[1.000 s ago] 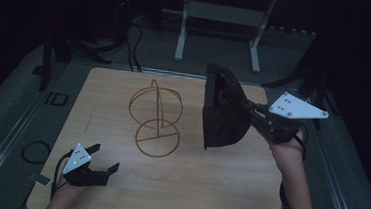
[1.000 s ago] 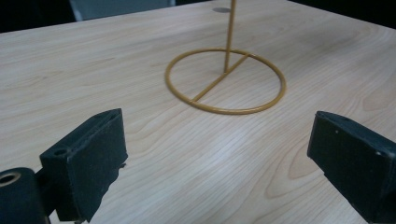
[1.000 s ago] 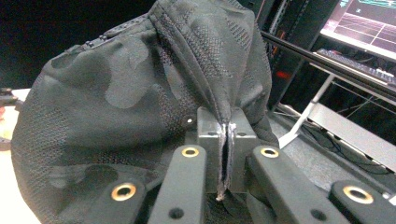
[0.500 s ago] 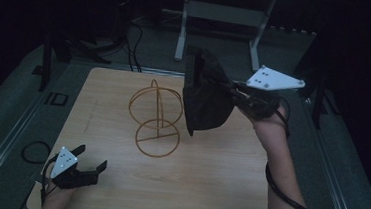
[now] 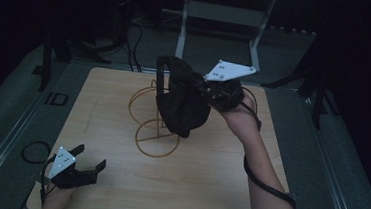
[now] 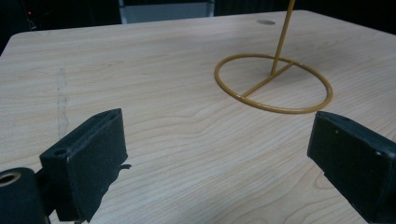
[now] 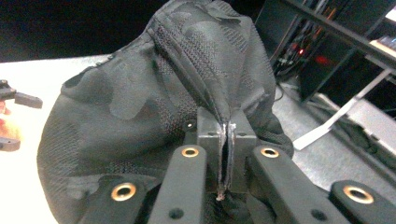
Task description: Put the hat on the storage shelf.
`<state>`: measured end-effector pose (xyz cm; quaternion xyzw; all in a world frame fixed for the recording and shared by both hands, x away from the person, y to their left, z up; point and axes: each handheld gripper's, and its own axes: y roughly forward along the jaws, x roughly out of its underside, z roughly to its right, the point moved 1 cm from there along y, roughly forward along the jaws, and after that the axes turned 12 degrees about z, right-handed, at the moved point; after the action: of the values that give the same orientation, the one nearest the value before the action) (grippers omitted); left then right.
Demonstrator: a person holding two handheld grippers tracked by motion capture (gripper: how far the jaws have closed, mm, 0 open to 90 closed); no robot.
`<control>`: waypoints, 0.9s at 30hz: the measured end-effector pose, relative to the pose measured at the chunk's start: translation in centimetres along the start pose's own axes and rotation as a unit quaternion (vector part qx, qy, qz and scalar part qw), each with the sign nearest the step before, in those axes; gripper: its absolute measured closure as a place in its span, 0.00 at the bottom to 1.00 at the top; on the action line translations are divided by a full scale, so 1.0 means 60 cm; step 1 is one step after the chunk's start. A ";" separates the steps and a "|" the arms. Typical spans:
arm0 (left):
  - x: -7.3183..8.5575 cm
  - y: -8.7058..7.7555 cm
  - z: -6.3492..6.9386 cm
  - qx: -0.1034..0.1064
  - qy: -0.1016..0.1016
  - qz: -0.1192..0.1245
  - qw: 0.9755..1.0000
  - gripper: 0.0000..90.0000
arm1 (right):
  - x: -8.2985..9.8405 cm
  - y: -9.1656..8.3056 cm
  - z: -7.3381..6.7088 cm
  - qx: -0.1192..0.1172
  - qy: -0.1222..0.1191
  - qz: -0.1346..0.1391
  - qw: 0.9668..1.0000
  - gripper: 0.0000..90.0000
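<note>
One black cap (image 5: pixel 181 101) hangs in the air over the single gold wire stand (image 5: pixel 155 127), pinched by its fabric in the right gripper (image 5: pixel 205 90). The left gripper (image 5: pixel 87 163) rests near the table (image 5: pixel 207 186) corner, jaws wide and empty.

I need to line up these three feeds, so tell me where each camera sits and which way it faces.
High view: above the table, looking forward and down; forearms, both grippers.
Left gripper view: on the left gripper, along its open jaws toward the wire stand.
Right gripper view: on the right gripper, jaws pinching the black cap.
Shared: high and left views show the stand; high and right, the cap.
</note>
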<state>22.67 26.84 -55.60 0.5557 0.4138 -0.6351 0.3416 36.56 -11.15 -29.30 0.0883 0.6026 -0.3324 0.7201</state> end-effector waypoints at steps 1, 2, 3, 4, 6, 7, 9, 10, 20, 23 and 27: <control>0.000 0.000 0.000 0.001 0.000 0.000 1.000 0.06 | 0.001 0.007 -0.002 -0.004 0.001 -0.005 1.000 0.97; 0.000 0.000 0.000 0.001 0.002 -0.002 1.000 0.06 | 0.003 0.014 -0.004 -0.007 0.002 -0.010 1.000 0.97; 0.001 0.000 0.001 0.002 0.005 -0.003 1.000 0.06 | 0.005 0.021 -0.006 -0.011 0.004 -0.015 1.000 0.97; 0.001 0.001 0.001 0.003 0.005 -0.003 1.000 0.06 | 0.006 0.027 -0.009 -0.018 0.007 -0.017 1.000 0.97; 0.002 0.001 0.003 0.004 0.004 -0.004 1.000 0.06 | 0.008 0.038 -0.013 -0.025 0.011 -0.020 0.999 0.97; 0.002 0.001 0.003 0.004 0.003 -0.004 1.000 0.06 | 0.009 0.044 -0.016 -0.027 0.010 -0.022 0.999 0.97; 0.002 0.001 0.003 0.005 0.004 -0.004 1.000 0.06 | 0.011 0.053 -0.020 -0.029 0.015 -0.027 0.999 0.97; 0.002 0.001 0.003 0.005 0.003 -0.003 1.000 0.06 | 0.011 0.057 -0.022 -0.031 0.015 -0.029 0.999 0.97; 0.004 0.002 0.004 0.009 0.009 -0.008 1.000 0.06 | 0.020 0.094 -0.039 -0.050 0.039 -0.035 0.997 0.96; 0.004 0.002 0.005 0.010 0.008 -0.007 1.000 0.06 | 0.025 0.101 -0.041 -0.054 0.044 -0.040 0.997 0.95; 0.004 0.002 0.004 0.010 0.005 -0.005 1.000 0.06 | 0.032 0.108 -0.040 -0.057 0.053 -0.042 0.996 0.95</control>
<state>22.63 26.60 -55.86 0.5605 0.4117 -0.6380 0.3305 38.50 -5.68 -33.49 0.0391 0.6611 -0.3227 0.6762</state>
